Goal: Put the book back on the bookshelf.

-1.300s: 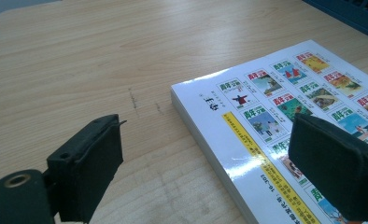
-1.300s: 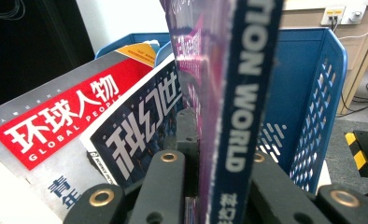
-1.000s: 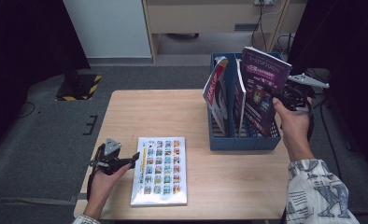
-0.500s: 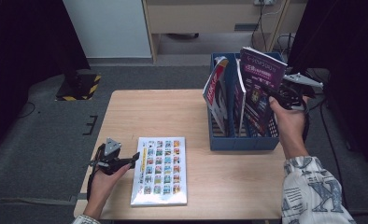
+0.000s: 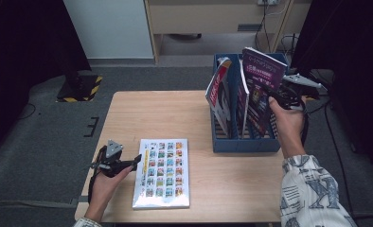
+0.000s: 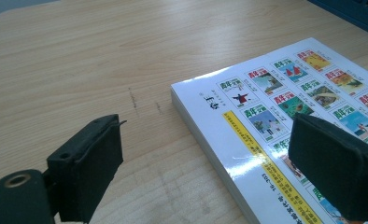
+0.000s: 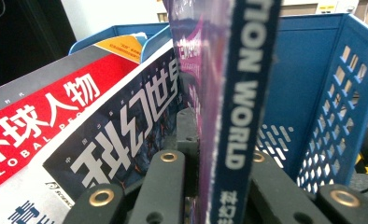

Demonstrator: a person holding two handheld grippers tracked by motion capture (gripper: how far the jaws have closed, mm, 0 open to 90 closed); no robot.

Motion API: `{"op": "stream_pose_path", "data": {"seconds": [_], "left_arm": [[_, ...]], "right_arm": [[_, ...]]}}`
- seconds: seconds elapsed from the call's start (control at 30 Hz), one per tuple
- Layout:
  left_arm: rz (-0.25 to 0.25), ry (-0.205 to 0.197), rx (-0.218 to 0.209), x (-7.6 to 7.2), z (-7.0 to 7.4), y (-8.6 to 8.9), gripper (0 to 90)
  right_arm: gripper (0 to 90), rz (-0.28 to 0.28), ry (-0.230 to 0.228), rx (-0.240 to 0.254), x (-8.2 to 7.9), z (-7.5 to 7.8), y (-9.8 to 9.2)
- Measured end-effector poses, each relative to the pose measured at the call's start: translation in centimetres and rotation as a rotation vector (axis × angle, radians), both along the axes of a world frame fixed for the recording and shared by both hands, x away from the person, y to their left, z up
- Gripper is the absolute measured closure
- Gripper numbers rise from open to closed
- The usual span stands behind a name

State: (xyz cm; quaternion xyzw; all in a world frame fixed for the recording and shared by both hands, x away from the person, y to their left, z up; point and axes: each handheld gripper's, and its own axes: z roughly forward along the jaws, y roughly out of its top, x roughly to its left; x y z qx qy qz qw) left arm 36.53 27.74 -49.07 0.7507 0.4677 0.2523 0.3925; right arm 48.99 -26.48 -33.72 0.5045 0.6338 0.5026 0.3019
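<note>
**Purple magazine eased down into the blue rack**

Since a second ago the right hand has brought its purple magazine (image 5: 262, 92) slightly lower and nearer the rack; the left hand has stayed where it was.

On the left, the left gripper (image 5: 136, 160) rests near the table's (image 5: 151, 113) front left corner, its jaws standing apart with nothing between them. In the left gripper view one jaw hangs over bare wood and the other over the edge of the white book (image 6: 285, 116). That book (image 5: 162, 172) lies flat on the table, its cover a grid of small coloured pictures, just beside the gripper.

Further right stands the blue rack (image 5: 244, 142) at the table's right edge, with a red-and-white magazine (image 5: 218, 97) leaning in its left slot and a darker one beside it.

At the far right, the right gripper (image 5: 274, 94) is clamped on the purple magazine's spine edge, holding it upright with its lower part inside the rack. In the right gripper view the spine (image 7: 245, 93) runs straight up between the closed jaws, the rack's slotted wall (image 7: 331, 102) just beyond.
</note>
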Motion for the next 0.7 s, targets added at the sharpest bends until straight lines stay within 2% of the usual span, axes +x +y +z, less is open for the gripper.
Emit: {"op": "stream_pose_path", "data": {"seconds": [0.33, 0.7], "left_arm": [[-0.006, 0.004, 0.004, 0.1, -0.2, -0.1, 9.5], [-0.007, 0.004, 0.005, 0.1, -0.2, -0.2, 9.6]], "right_arm": [[84.4, 0.009, -0.022, 0.024, 0.5, -0.7, -0.2], [84.4, 0.006, -0.055, 0.020, 0.5, -1.5, 0.1]]}}
